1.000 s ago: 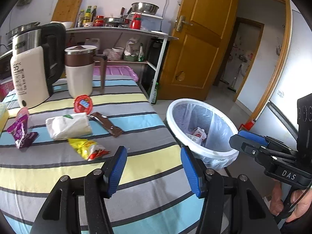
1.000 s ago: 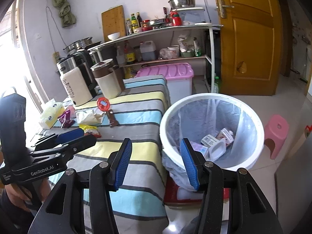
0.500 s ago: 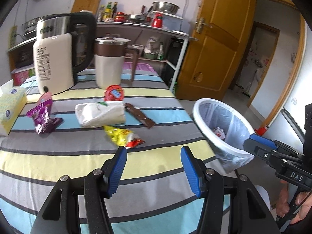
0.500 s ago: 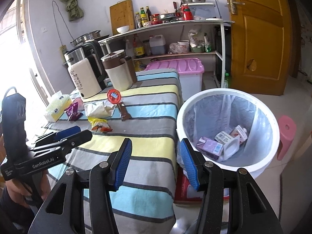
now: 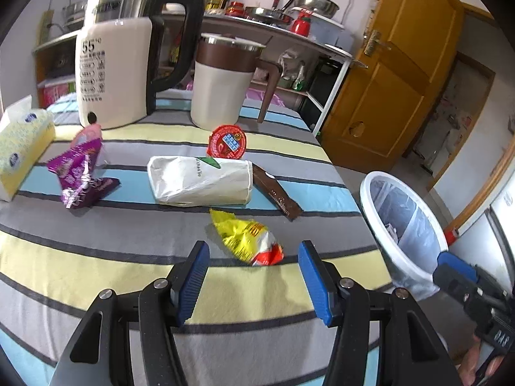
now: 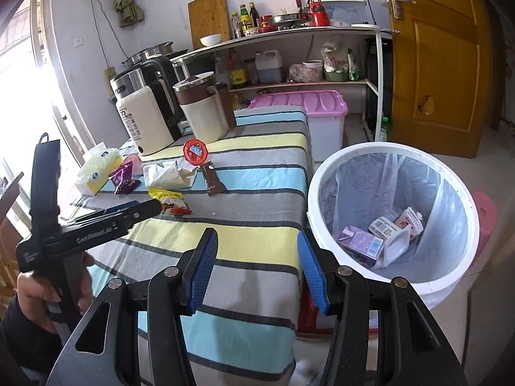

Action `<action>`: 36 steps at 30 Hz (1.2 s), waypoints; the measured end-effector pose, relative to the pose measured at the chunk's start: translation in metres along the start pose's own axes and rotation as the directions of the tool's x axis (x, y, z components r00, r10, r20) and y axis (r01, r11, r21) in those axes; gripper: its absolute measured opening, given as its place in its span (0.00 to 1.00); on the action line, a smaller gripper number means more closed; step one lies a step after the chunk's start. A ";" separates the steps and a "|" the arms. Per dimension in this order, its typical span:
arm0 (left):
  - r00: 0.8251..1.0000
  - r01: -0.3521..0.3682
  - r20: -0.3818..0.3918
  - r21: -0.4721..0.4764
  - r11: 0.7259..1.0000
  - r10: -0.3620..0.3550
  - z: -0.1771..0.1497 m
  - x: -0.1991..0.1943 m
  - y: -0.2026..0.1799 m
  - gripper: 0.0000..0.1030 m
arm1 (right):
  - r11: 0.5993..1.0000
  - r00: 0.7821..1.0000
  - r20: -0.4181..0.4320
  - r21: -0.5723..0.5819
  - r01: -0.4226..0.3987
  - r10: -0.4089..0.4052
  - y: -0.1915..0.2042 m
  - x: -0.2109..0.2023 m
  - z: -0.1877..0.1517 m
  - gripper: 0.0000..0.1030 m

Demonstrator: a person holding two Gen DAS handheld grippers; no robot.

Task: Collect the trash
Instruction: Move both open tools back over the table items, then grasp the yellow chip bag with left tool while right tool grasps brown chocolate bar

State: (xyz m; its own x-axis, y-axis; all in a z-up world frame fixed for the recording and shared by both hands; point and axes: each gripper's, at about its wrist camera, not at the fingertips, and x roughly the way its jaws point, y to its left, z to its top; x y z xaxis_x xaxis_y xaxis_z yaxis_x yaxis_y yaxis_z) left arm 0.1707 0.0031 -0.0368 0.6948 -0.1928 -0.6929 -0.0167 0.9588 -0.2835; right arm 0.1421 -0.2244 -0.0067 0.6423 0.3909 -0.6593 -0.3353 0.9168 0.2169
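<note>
Litter lies on the striped tablecloth (image 5: 96, 263): a yellow snack wrapper (image 5: 246, 241), a white paper bag (image 5: 199, 180), a brown bar wrapper (image 5: 276, 194), a red round lid (image 5: 227, 143) and a purple packet (image 5: 80, 173). My left gripper (image 5: 253, 278) hovers open just short of the yellow wrapper, nothing between its blue pads. My right gripper (image 6: 257, 270) is open and empty over the table's near edge, beside the white lined bin (image 6: 389, 222), which holds several cartons. In the right wrist view the left gripper (image 6: 141, 209) reaches toward the yellow wrapper (image 6: 169, 199).
A white kettle (image 5: 112, 74) and a cream jug with a brown lid (image 5: 222, 90) stand at the table's back, a tissue box (image 5: 22, 148) at its left. Behind are a shelf rack (image 6: 289, 51), a pink-lidded tub (image 6: 309, 112) and a wooden door (image 6: 441, 64). A pink stool (image 6: 486, 212) sits beyond the bin.
My left gripper has swung left from the bin side and come down toward the yellow wrapper, which now sits close ahead of its pads. The right gripper has drifted slightly; both stayed open.
</note>
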 end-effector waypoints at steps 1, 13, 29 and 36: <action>1.000 0.002 -0.002 -0.008 1.000 -0.002 0.002 0.004 0.000 0.56 | 1.000 1.000 -0.002 0.000 0.000 0.000 0.000 0.002 0.001 0.51; 0.999 -0.012 -0.044 -0.033 0.999 0.011 -0.001 0.026 0.009 0.34 | 1.000 0.999 -0.035 -0.026 -0.007 0.006 0.004 0.030 0.015 0.51; 1.000 0.020 -0.007 -0.011 1.000 -0.020 -0.008 0.001 0.028 0.33 | 0.980 0.991 -0.131 -0.194 -0.048 0.023 0.047 0.094 0.044 0.50; 1.000 0.028 -0.001 -0.030 0.999 -0.028 -0.009 -0.003 0.040 0.33 | 0.970 0.983 -0.182 -0.233 -0.064 0.021 0.059 0.127 0.053 0.47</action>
State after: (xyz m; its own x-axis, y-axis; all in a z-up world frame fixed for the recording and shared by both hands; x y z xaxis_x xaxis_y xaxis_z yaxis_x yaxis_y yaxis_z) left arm 0.1617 0.0404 -0.0517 0.6945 -0.2195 -0.6851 -0.0192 0.9463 -0.3227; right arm 0.2405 -0.1168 -0.0395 0.4987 0.3891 -0.7745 -0.5272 0.8454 0.0852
